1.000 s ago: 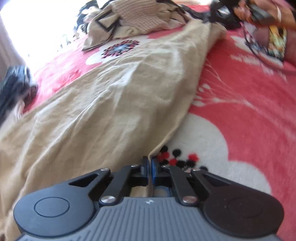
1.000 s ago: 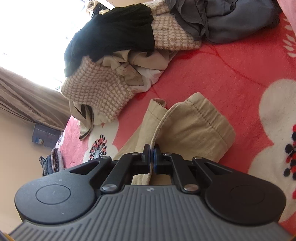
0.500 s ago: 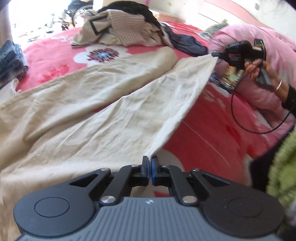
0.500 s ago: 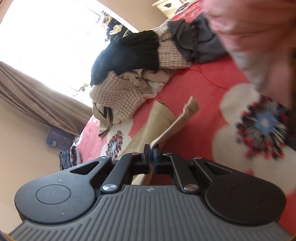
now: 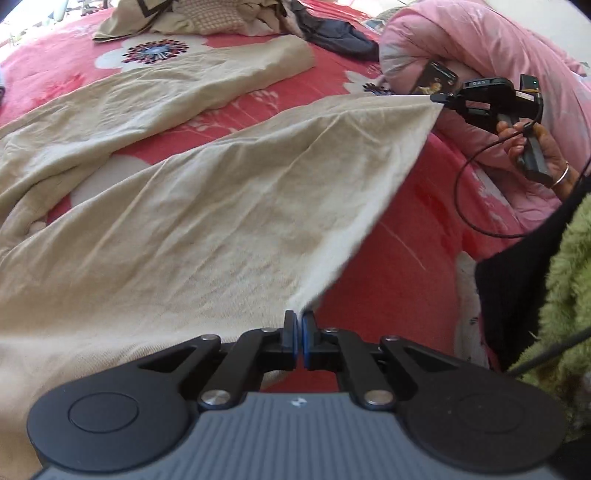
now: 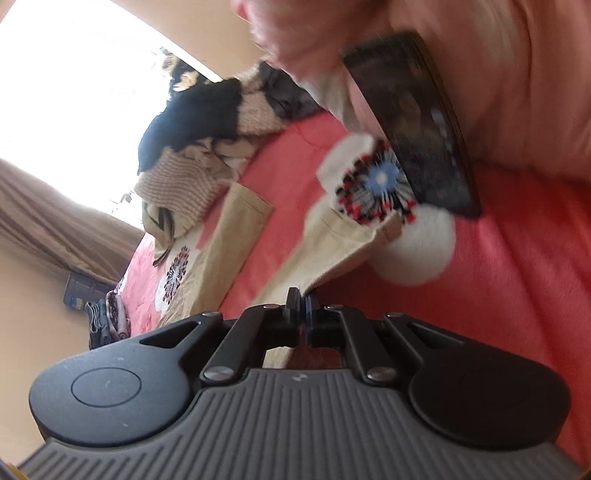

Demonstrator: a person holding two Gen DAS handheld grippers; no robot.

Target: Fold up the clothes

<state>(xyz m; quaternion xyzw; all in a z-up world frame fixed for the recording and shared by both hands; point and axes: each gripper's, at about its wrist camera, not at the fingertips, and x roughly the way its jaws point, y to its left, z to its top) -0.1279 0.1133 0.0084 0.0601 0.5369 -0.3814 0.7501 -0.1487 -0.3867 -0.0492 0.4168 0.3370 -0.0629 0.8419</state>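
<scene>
Beige trousers (image 5: pixel 207 206) lie spread on a red flowered bedspread (image 5: pixel 413 258). One leg is lifted and stretched taut between my two grippers; the other leg (image 5: pixel 177 85) lies flat further back. My left gripper (image 5: pixel 298 325) is shut on the near edge of the lifted leg. In the left wrist view my right gripper (image 5: pixel 441 100), held by a hand (image 5: pixel 532 144), pinches the leg's hem corner. The right wrist view shows my right gripper (image 6: pixel 303 306) shut on that beige hem (image 6: pixel 332 243).
A heap of unfolded clothes (image 5: pixel 207 18) lies at the bed's far side, also visible as a clothes pile (image 6: pixel 199 140) in the right wrist view. A pink quilt (image 5: pixel 480 48) with a dark phone (image 6: pixel 413 140) against it borders the right. A green fuzzy sleeve (image 5: pixel 569 280) is near right.
Both grippers have pulled the upper trouser leg away from the lower one and toward the pink quilt, so the two legs now lie apart. Both stayed shut on the cloth.
</scene>
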